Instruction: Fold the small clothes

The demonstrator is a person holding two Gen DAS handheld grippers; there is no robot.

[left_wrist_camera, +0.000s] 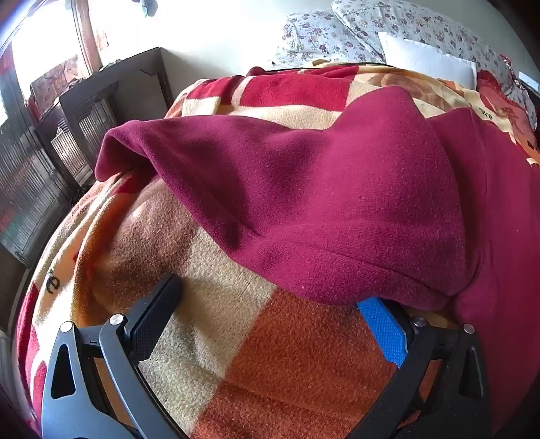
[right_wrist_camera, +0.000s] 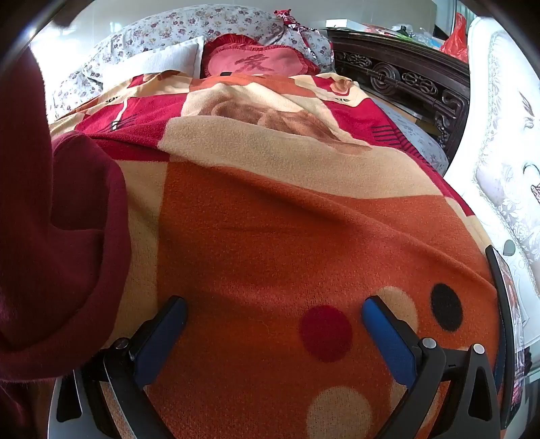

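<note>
Low over the bed, we hold both grippers angled forward and down toward the patterned blanket (left_wrist_camera: 236, 337), which covers the mattress in blocks of orange, cream and red.

Our left gripper (left_wrist_camera: 270, 297) has its jaws spread wide. Its left finger, black, lies against the cream part of the blanket, while the blue pad (left_wrist_camera: 383, 332) of its right finger has its tip tucked under the near hem of the maroon garment (left_wrist_camera: 320, 202). We cannot tell whether the pad touches the cloth above it. Nothing is pinched between the two fingers; only blanket shows in the gap.

The maroon garment lies on the blanket just ahead of the left gripper, rumpled into a raised mound. One end stretches away to the left as a hollow tube, and the rest runs off the right edge of the left wrist view.

Our right gripper (right_wrist_camera: 273, 310) is likewise spread wide, with its blue fingertips (right_wrist_camera: 374, 310) close over the orange patch of blanket, near a red dot (right_wrist_camera: 325, 332) and a black dot (right_wrist_camera: 446, 306). It holds nothing. In this view the garment bunches at the far left, beside the left finger.

Beyond the blanket sit floral pillows (right_wrist_camera: 189, 27) and a red cushion (right_wrist_camera: 260, 60), with a carved dark headboard (right_wrist_camera: 405, 81) at the right.
</note>
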